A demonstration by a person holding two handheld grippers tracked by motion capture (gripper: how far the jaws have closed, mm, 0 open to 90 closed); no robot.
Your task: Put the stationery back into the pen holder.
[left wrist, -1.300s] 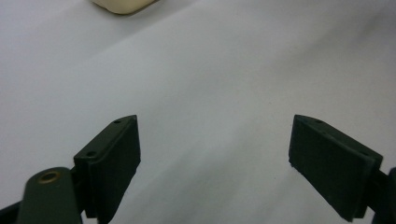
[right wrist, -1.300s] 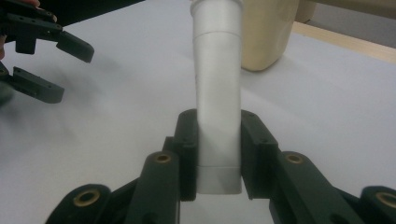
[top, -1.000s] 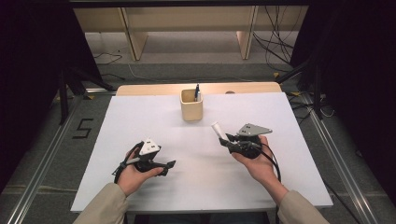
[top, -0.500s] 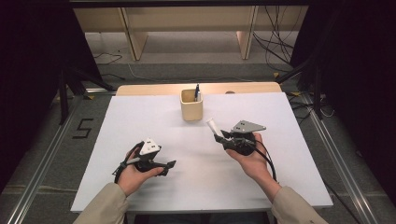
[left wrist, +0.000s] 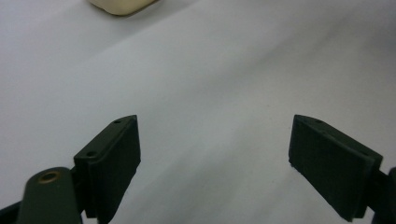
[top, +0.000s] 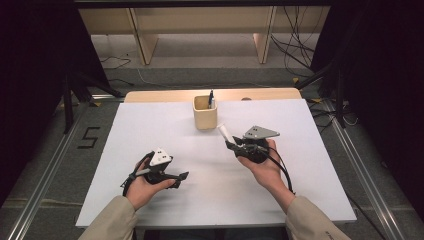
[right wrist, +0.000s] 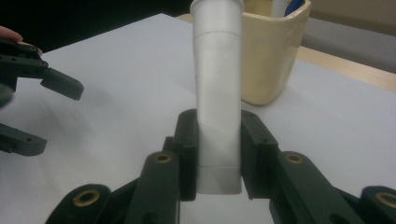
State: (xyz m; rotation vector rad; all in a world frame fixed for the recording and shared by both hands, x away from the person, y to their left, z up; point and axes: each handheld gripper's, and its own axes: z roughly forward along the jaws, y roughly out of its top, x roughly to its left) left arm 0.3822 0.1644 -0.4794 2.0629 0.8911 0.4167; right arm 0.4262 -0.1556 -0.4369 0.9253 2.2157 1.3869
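White marker (right wrist: 218,93) is clamped in the right tongs (top: 231,141), lifted off the white surface (top: 310,165) and aimed at the beige pen cup (top: 205,114) close ahead, so pickup is done, insertion pending; left tongs (left wrist: 212,158) are spread, empty

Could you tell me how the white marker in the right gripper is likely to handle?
The white marker looks rigid, standing straight between the right gripper pads. Its smooth body may slip. The squarish end suggests it would hardly roll.
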